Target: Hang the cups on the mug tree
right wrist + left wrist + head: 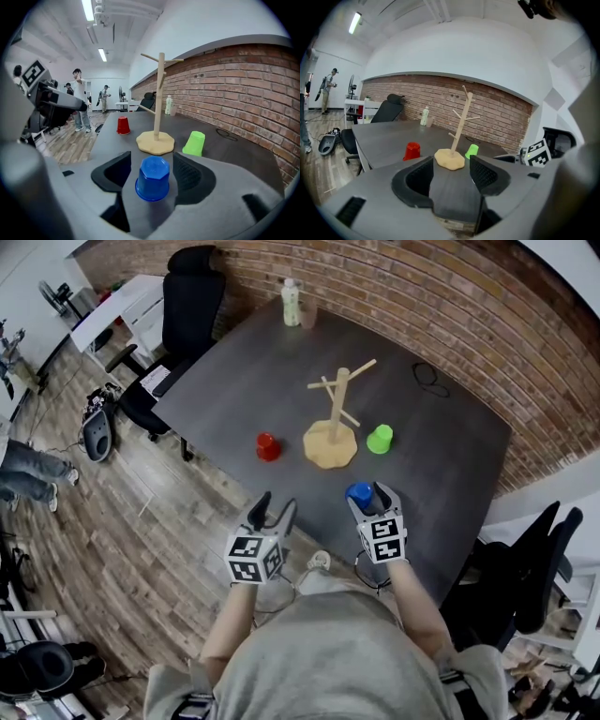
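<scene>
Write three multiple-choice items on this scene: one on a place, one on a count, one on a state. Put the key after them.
1. Where is the blue cup?
A. Between the right gripper's jaws
B. On the floor
C. On a chair

2. How many cups stand on the table?
A. Two
B. Three
C. Five

3. The left gripper's jaws are:
A. Apart, with nothing between them
B. Shut on a cup
C. Shut on a bottle

Key: 1 A, the right gripper view shows it between the jaws. 2 B, the blue cup, red cup and green cup. 3 A, only tabletop shows between them.
</scene>
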The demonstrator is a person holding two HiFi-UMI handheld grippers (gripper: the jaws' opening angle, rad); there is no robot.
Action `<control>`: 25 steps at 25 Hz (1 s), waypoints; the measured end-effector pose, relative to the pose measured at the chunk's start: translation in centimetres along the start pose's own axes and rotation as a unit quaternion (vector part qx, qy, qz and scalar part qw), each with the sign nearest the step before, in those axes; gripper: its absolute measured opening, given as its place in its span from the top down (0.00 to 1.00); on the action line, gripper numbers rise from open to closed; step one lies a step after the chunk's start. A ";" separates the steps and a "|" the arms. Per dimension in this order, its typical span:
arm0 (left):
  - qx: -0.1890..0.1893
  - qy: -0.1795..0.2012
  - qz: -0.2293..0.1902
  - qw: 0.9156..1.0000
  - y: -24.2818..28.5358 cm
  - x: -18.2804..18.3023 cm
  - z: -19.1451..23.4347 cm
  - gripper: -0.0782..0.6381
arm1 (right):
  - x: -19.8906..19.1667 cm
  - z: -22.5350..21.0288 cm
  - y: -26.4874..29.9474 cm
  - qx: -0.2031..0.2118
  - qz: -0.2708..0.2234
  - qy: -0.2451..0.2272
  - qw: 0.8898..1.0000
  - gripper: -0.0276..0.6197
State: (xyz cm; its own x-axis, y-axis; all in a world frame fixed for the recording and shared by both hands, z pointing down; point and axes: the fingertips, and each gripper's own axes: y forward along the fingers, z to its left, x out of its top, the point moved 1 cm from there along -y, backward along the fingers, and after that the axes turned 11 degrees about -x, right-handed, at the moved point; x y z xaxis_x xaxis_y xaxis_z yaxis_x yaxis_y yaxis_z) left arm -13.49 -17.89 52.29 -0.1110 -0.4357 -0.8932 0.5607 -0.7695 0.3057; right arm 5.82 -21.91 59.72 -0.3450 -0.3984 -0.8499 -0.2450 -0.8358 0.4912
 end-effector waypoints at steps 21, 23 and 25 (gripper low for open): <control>-0.021 0.013 0.009 1.000 3.2 1.1 1.3 0.58 | -1.5 -0.6 1.8 -0.003 0.021 0.014 1.000 0.61; -0.022 0.012 0.009 1.000 3.1 1.1 1.4 0.58 | -0.8 -0.8 1.5 -0.005 0.014 0.016 1.000 0.61; -0.022 0.011 0.008 1.000 3.0 1.1 1.4 0.58 | 0.0 -1.1 1.2 -0.009 0.007 0.019 1.000 0.61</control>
State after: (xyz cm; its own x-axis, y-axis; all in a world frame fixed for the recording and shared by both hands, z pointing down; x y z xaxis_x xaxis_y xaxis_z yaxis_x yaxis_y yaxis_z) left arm -13.11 -21.32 52.72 -0.0834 -0.4364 -0.8959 0.5973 -0.7415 0.3056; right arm 6.53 -23.34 60.07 -0.3142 -0.4239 -0.8495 -0.2240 -0.8364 0.5002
